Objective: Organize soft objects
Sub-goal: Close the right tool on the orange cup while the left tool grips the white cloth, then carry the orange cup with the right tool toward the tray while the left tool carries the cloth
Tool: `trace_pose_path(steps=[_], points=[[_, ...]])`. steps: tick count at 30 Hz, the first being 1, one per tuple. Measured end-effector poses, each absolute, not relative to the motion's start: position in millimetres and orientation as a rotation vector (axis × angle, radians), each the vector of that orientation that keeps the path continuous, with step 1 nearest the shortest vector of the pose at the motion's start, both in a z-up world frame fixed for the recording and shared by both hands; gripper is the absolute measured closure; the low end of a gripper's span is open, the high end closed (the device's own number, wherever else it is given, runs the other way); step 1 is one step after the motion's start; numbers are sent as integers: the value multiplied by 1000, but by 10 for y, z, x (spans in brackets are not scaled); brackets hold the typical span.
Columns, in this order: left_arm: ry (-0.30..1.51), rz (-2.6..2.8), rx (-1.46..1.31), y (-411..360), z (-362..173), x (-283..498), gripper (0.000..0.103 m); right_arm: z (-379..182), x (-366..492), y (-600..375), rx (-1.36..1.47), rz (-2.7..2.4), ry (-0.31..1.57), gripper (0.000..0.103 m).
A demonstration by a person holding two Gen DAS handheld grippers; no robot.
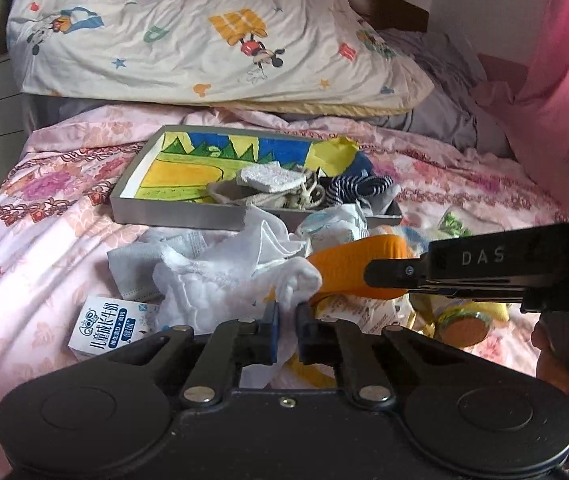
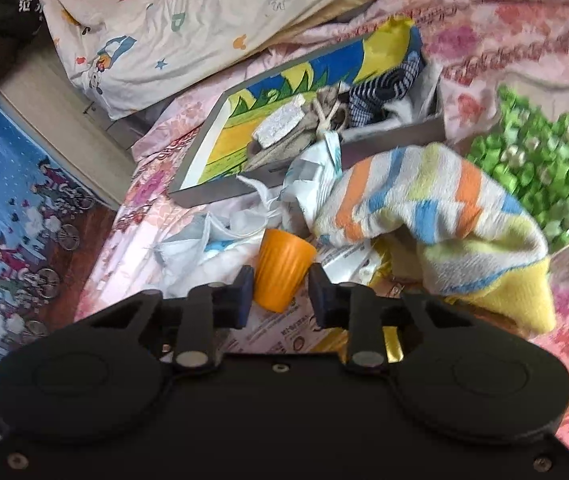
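Observation:
A grey tray [image 1: 172, 212] with a colourful picture base lies on the bed and holds a beige pouch [image 1: 244, 196], a white sponge-like pad [image 1: 268, 178] and striped cloth [image 1: 360, 190]. My left gripper [image 1: 287, 320] is shut on a white cloth [image 1: 220, 280] just in front of the tray. My right gripper [image 2: 280, 292] is open around an orange cup [image 2: 282, 270], its fingers apart from the cup's sides. In the left wrist view the cup [image 1: 360, 264] lies on its side. A striped towel [image 2: 436, 216] lies right of the cup.
A milk carton [image 1: 102, 326], paper packets [image 2: 284, 332] and a jar [image 1: 466, 326] lie on the pink floral sheet [image 1: 44, 240]. A Mickey-print pillow [image 1: 204, 32] is behind the tray. Green foliage-like stuff [image 2: 544, 160] is at right. The bed edge and floor [image 2: 24, 220] are at left.

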State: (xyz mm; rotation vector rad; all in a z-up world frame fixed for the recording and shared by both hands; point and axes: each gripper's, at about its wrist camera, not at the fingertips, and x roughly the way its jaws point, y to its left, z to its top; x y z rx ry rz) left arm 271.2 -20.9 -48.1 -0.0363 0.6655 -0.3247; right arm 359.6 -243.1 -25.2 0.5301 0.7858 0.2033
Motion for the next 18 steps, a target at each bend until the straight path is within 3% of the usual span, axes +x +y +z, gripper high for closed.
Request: trace_pose_path(steps=[7,18], points=[[655,-316,-109,-133,-287,2601,95,-14,3470,-2399,441,176,709,91],[620,-326,-267,60,199,2367,96,447,3179,-2510,379,188,572,92]])
